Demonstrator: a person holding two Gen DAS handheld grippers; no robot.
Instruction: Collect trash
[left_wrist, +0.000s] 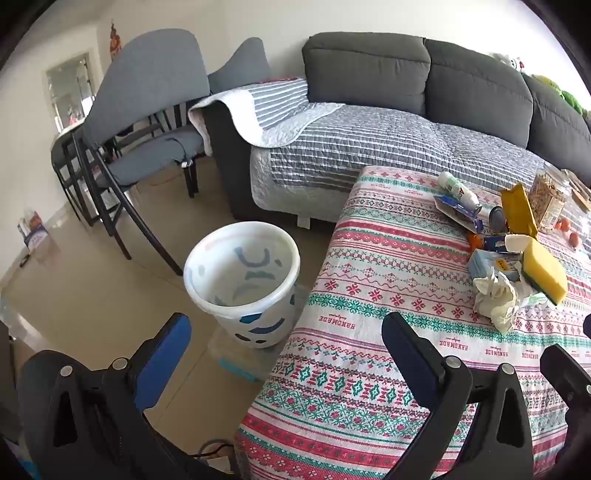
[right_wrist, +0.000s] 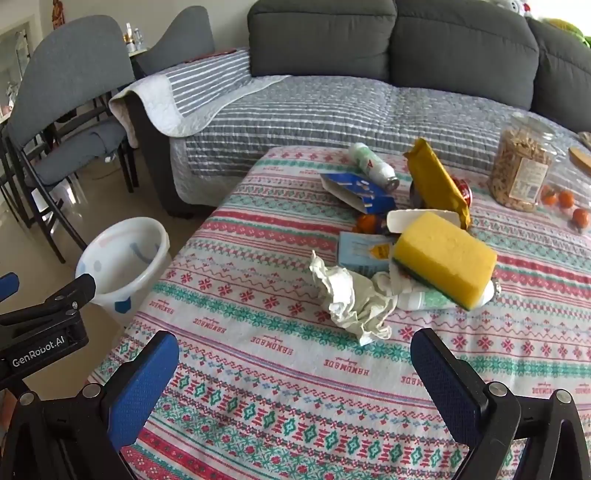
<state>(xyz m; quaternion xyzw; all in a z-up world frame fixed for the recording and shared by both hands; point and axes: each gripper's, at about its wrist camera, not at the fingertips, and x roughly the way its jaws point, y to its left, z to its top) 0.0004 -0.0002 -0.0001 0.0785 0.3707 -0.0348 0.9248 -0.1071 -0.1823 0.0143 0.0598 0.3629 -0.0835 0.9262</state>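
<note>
A pile of trash lies on the patterned tablecloth (right_wrist: 258, 369): a crumpled white tissue (right_wrist: 351, 299), a yellow sponge (right_wrist: 447, 258), a blue carton (right_wrist: 362, 192), a white bottle (right_wrist: 373, 166), a yellow wrapper (right_wrist: 439, 184) and a pale blue box (right_wrist: 364, 251). A white bin (left_wrist: 242, 273) with blue marks stands on the floor left of the table; it also shows in the right wrist view (right_wrist: 123, 258). My left gripper (left_wrist: 288, 332) is open and empty over the table's left edge. My right gripper (right_wrist: 295, 354) is open and empty, just short of the tissue.
A jar of nuts (right_wrist: 521, 166) and small oranges in a bag (right_wrist: 565, 206) sit at the table's right. A grey sofa (right_wrist: 332, 110) with a striped quilt is behind. Grey chairs (left_wrist: 147, 122) stand left of it, near the bin.
</note>
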